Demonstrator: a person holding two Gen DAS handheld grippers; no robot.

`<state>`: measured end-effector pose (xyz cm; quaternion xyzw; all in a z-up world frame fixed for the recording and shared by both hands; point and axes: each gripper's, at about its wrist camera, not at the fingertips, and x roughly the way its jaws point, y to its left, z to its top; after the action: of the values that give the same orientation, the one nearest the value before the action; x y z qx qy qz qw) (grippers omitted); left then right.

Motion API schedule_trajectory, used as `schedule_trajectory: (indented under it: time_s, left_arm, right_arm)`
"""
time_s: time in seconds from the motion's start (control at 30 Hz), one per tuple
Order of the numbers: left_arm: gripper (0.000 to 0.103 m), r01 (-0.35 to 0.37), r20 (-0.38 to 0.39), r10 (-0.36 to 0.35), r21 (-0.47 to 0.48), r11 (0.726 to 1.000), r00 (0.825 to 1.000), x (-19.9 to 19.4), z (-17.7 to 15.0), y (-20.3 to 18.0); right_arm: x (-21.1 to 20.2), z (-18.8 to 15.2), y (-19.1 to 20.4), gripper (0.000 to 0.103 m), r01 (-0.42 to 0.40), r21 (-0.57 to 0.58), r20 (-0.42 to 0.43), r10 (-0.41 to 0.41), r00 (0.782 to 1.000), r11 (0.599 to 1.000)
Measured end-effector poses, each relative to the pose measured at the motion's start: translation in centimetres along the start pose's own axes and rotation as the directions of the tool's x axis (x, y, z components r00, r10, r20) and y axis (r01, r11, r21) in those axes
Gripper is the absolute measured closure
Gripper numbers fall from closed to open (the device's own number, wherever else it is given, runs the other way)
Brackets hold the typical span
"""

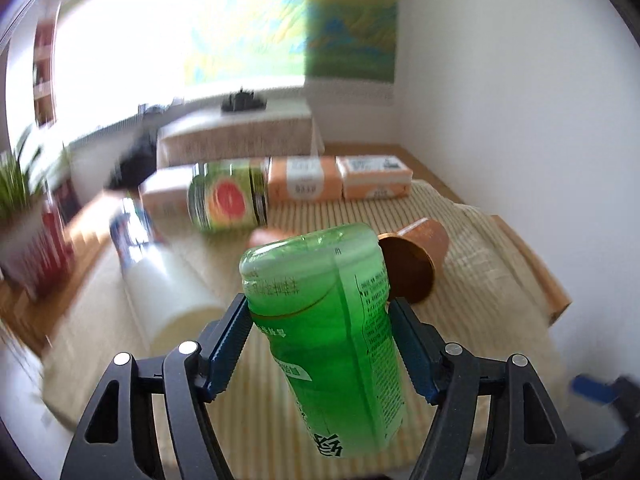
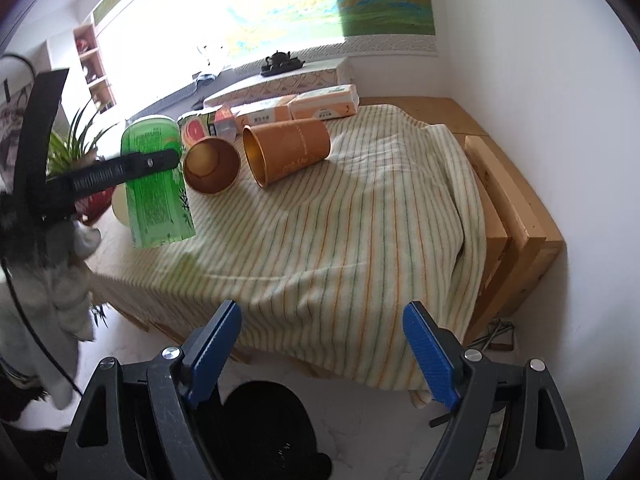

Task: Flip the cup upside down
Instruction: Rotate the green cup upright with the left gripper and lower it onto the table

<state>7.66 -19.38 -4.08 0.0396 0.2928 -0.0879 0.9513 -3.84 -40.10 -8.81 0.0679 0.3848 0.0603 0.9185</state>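
Note:
My left gripper [image 1: 320, 312] is shut on a green translucent cup [image 1: 332, 332] with printed text and holds it tilted in the air above the striped cloth. In the right wrist view the same green cup [image 2: 156, 196] hangs at the left with the left gripper's finger [image 2: 120, 168] across it. Two orange cups lie on their sides on the cloth: a smaller one [image 2: 211, 165] and a larger one [image 2: 286, 150]. One orange cup [image 1: 412, 260] shows behind the green cup in the left wrist view. My right gripper [image 2: 322, 344] is open and empty, off the table's near edge.
A striped cloth [image 2: 340, 240] covers a wooden table [image 2: 520, 216]. Orange-and-white boxes [image 2: 320, 106] and a grapefruit-print can [image 1: 226, 200] lie at the back. A white cylinder [image 1: 172, 296] lies left. A potted plant [image 2: 76, 148] stands at the left edge. A white wall is on the right.

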Motion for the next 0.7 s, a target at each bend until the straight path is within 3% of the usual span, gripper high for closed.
schedule_trajectory:
  time_s: [0.13,0.3,0.7]
  left_arm:
    - [0.030,-0.034,0.107,0.026,0.080,0.996,0.994,-0.4,-0.6,-0.8]
    - [0.030,-0.024,0.160,0.010,0.086,0.996,0.987,0.1,-1.2,-1.0]
    - [0.030,0.036,0.196,-0.045,0.048,0.998,0.980,0.4,-2.2,0.7]
  right_arm:
    - [0.3,0.1,0.3,0.023,-0.002,0.030,0.013,0.002,1.000,1.000]
    - [0.7,0.4,0.9,0.023,-0.003,0.045,0.009,0.002,1.000,0.999]
    - [1.2,1.1,3.0,0.023,0.028,0.031,0.002,-0.028,1.000,0.999]
